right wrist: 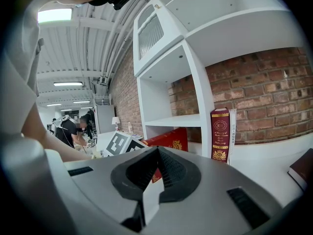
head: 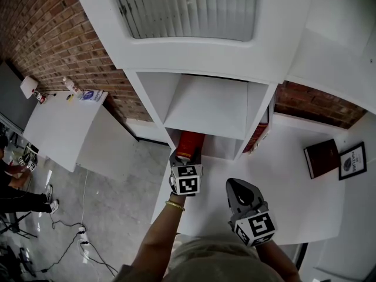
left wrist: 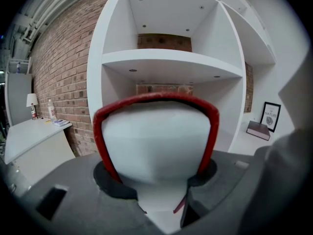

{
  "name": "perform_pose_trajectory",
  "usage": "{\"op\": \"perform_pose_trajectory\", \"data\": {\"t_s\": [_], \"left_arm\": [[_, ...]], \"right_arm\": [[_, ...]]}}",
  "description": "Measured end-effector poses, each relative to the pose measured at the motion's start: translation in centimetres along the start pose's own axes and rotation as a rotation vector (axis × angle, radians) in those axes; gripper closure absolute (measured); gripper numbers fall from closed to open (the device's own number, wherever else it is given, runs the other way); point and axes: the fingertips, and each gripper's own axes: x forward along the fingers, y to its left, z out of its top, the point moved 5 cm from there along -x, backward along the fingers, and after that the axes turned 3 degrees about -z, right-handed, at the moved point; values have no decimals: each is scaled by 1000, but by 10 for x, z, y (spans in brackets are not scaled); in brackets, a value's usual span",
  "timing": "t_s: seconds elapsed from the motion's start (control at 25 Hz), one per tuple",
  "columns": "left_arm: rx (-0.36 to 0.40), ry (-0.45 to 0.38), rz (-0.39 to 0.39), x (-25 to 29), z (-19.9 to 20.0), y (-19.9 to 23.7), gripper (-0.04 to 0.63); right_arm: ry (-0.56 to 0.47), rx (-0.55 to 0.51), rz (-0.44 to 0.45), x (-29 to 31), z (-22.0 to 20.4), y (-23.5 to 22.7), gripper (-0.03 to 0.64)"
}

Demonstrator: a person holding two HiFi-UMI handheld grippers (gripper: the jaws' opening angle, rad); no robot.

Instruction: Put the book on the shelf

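Note:
My left gripper [head: 185, 157] is shut on a red book [head: 190, 144], spine up, at the mouth of the lowest compartment of the white shelf unit [head: 207, 107]. In the left gripper view the book's white page edge, framed by its red cover [left wrist: 155, 136], fills the space between the jaws of the left gripper [left wrist: 159, 185], and the shelf [left wrist: 171, 60] stands straight ahead. My right gripper [head: 238, 185] hovers over the white tabletop, back and to the right of the left one. It is shut and holds nothing. From the right gripper [right wrist: 156, 151] the held red book [right wrist: 171, 140] shows side-on.
A second red book [head: 259, 135] [right wrist: 220, 133] stands upright against the shelf's right side. A dark book [head: 321, 157] [left wrist: 257, 129] and a framed picture [head: 352, 161] lie at the right on the white table [head: 282, 175]. A white side desk [head: 59, 128] stands at the left; people are beyond it.

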Motion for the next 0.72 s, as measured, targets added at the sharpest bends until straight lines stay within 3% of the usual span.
{"op": "perform_pose_trajectory", "data": {"t_s": [0.72], "left_arm": [[13, 31, -11, 27, 9, 3, 359]], "right_arm": [[-1, 4, -22, -4, 1, -8, 611]]}}
